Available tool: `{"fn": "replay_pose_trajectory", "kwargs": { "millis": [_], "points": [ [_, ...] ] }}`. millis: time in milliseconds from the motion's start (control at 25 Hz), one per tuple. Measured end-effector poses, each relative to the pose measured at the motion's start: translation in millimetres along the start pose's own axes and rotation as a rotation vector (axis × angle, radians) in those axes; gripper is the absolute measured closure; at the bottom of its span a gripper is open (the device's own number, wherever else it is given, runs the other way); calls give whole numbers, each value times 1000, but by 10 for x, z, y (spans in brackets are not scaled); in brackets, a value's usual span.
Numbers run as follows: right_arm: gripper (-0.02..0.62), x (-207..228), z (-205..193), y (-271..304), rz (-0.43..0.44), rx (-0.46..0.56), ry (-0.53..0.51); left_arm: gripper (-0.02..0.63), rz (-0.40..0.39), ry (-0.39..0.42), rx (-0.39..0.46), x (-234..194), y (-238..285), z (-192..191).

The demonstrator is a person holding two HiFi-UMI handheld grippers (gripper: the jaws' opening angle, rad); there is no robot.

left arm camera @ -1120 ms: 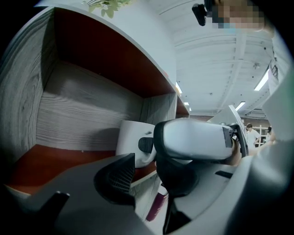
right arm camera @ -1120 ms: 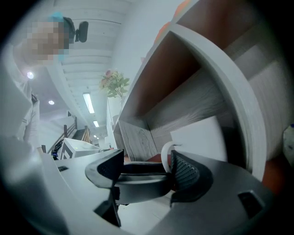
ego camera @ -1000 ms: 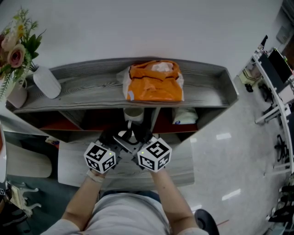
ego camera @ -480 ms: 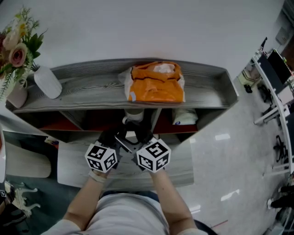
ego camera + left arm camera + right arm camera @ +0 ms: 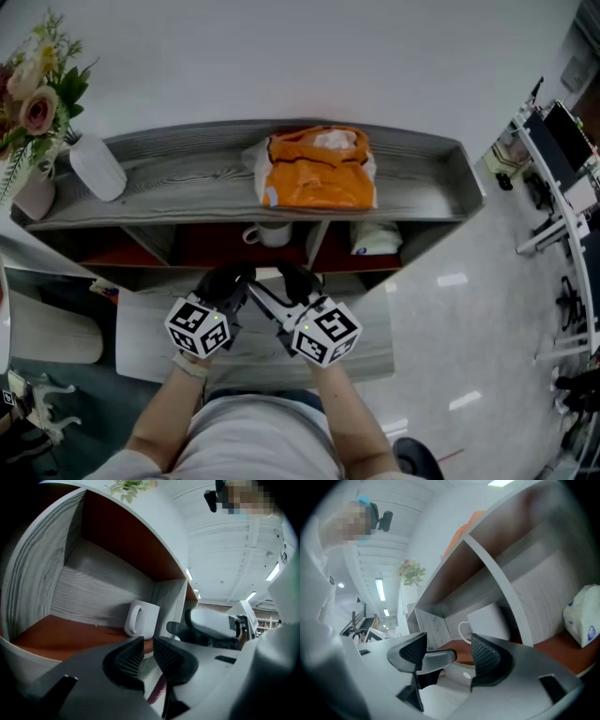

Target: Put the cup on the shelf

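The white cup (image 5: 272, 234) stands upright in the middle compartment of the grey wooden shelf (image 5: 178, 183), its handle to the left. It also shows in the left gripper view as the cup (image 5: 140, 619) on the red-brown floor, and in the right gripper view as the cup (image 5: 487, 623) behind a divider. My left gripper (image 5: 231, 278) is drawn back in front of the shelf; its jaws are closing to a narrow gap with nothing between them (image 5: 148, 645). My right gripper (image 5: 296, 279) hangs beside it, open and empty (image 5: 447, 653).
An orange bag (image 5: 317, 169) lies on the shelf top, a white bottle (image 5: 96, 167) and a vase of flowers (image 5: 36, 103) at its left end. A white packet (image 5: 378, 239) fills the right compartment. A pale low table (image 5: 141, 333) lies under the grippers.
Both grippers have pulled back from the shelf toward me, leaving the cup standing in the middle compartment. The left jaws have come nearly together.
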State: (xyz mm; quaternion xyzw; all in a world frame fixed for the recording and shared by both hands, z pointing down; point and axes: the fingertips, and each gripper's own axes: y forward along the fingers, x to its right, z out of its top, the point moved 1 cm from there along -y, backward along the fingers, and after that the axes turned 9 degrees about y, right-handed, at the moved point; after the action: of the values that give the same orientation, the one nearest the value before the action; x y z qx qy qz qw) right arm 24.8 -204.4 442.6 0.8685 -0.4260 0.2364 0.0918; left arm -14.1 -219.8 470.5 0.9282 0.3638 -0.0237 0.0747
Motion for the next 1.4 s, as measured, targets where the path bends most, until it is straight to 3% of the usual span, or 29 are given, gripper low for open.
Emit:
{"fn": "replay_pose_trajectory", "kwargs": {
  "millis": [80, 320, 480, 840, 1400],
  "points": [
    [306, -13, 78, -68, -11, 27, -6, 551, -15, 13, 5, 36, -84, 53],
    [447, -104, 202, -308, -70, 84, -36, 551, -45, -19, 48, 171, -400, 231],
    [501, -228, 220, -450, -100, 102, -69, 552, -71, -15, 75, 275, -579, 368],
    [522, -434, 177, -616, -125, 104, -114, 552, -75, 61, 79, 404, -791, 460],
    [535, -535, 110, -605, -149, 105, -135, 552, -78, 50, 72, 407, -907, 393]
  ]
}}
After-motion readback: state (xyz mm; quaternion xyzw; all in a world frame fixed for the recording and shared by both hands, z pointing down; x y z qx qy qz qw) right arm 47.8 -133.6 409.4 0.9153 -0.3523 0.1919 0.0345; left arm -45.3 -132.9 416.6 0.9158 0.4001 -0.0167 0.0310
